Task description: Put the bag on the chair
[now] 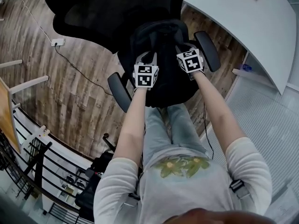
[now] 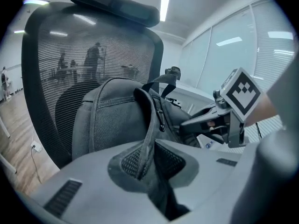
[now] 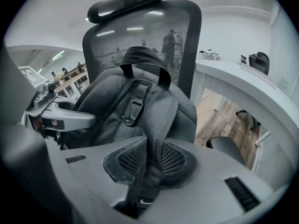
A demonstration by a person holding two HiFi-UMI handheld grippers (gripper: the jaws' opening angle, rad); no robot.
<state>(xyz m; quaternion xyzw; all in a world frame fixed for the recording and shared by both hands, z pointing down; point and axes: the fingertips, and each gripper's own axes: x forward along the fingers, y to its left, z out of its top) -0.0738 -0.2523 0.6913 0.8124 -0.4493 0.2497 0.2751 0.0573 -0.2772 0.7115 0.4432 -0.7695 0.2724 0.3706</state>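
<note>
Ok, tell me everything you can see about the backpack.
The backpack is dark grey woven fabric, soft and full, with a webbing top handle, a plastic buckle and padded shoulder straps. It stands upright in front of the chair's mesh backrest, between the armrests. The left hand-held gripper and right hand-held gripper each pinch one strap. Whether it rests on the seat is hidden.

A white desk curved across the upper right. At upper left, a socket lay on the wooden floor.
</note>
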